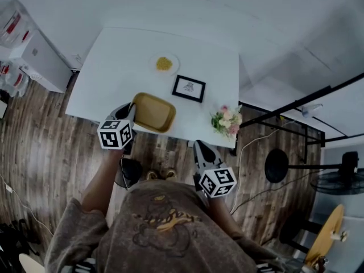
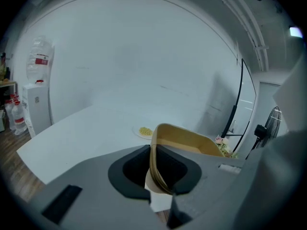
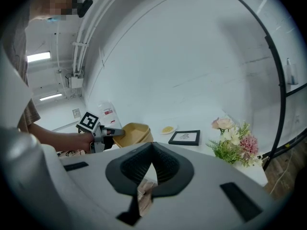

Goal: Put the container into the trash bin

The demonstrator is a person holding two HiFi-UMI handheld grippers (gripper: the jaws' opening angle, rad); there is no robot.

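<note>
The left gripper [image 1: 128, 115] pinches only the thin rim of the tan container [image 1: 153, 111], held up at the table's [image 1: 114, 67] near edge in mid-frame, while the right gripper [image 1: 202, 152] hangs closed and empty, so a quick swing could twist the container loose onto the floor [image 1: 45, 147].

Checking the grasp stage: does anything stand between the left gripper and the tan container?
Nothing visible does. The left gripper has its jaws shut on the near rim of the tan, shallow paper container, which it holds at the front edge of the white table.
</note>
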